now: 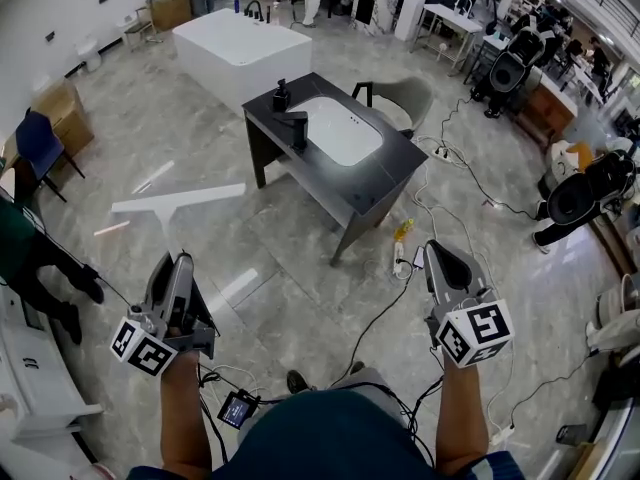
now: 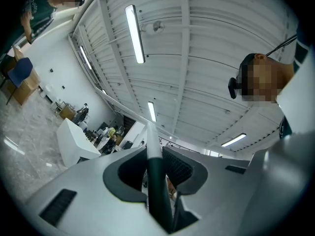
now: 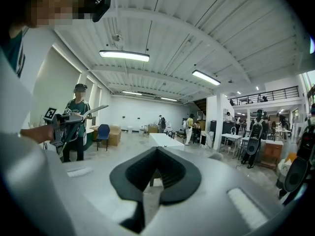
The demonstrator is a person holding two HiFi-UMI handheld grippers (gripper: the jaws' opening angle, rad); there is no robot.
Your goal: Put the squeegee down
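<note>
My left gripper [image 1: 178, 262] is shut on the squeegee [image 1: 178, 201], which it holds in the air over the grey floor. The white blade lies crosswise ahead of the jaws, left of the dark table [image 1: 385, 173]. In the left gripper view the dark handle [image 2: 156, 178] is clamped between the jaws and its pale shaft points at the ceiling. My right gripper [image 1: 433, 250] is shut with nothing in it, its tips meeting [image 3: 157, 149]. From the right gripper view the left gripper [image 3: 63, 124] and the blade [image 3: 94, 109] show at the left.
The dark table carries a white basin [image 1: 340, 131] and a black faucet [image 1: 292, 124]. Behind it stands a white block [image 1: 240, 50], with a grey chair [image 1: 402, 98] to the right. Cables [image 1: 395, 293] and a yellow bottle [image 1: 402, 230] lie on the floor. A person [image 1: 30, 258] stands at the left.
</note>
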